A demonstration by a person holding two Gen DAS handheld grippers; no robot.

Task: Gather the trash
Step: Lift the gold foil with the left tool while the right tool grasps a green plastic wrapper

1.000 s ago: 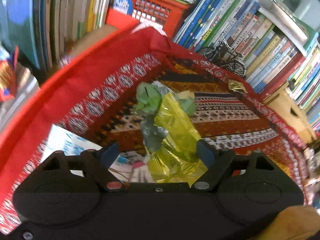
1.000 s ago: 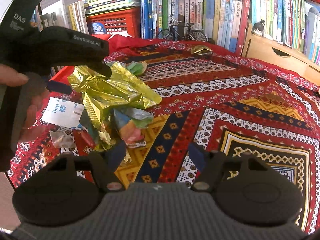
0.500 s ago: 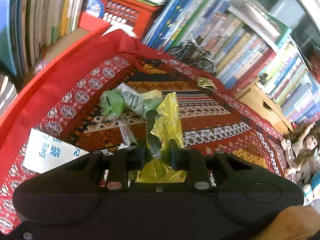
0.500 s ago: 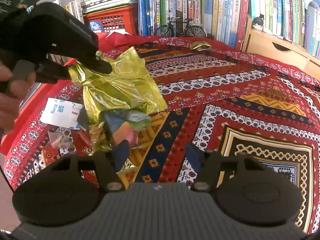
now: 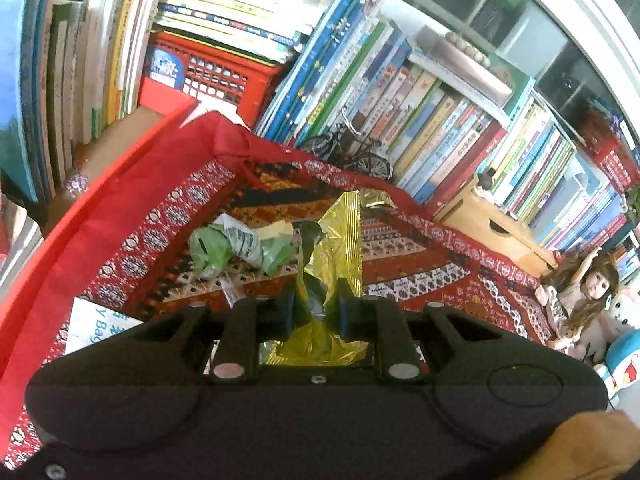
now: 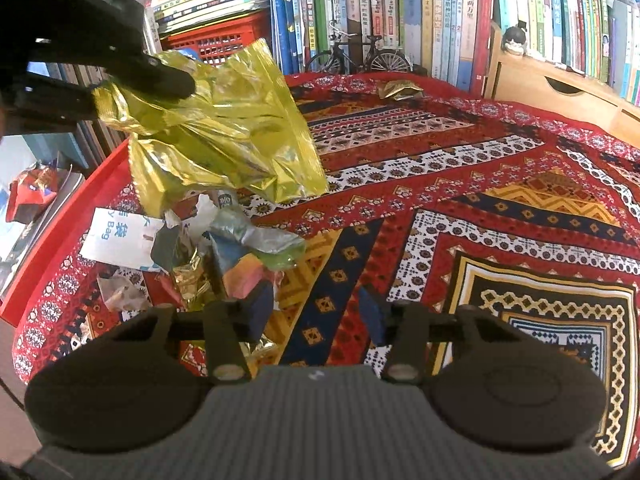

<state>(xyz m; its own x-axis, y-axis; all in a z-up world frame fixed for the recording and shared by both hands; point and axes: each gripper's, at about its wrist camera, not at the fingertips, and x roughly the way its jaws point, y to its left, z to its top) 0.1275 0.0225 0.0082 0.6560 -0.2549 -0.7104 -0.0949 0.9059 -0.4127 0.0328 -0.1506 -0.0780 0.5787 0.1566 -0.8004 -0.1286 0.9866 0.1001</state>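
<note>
My left gripper is shut on a crumpled gold foil wrapper. In the right wrist view the left gripper holds that gold wrapper in the air at upper left, above the patterned red tablecloth. Under it lies a pile of trash: coloured wrappers, foil scraps and a white paper bag. My right gripper stands open just right of the pile, holding nothing. Ahead of the left gripper lies a green plastic wrapper. A small gold wrapper lies far back.
Rows of books and a red basket line the table's far side. A model bicycle stands before them. At the right are a wooden box, a doll and plush toys. The table's left edge drops off.
The left gripper went from open around the gold wrapper to shut on it, then raised it off the pile. The right gripper stayed open and barely moved.
</note>
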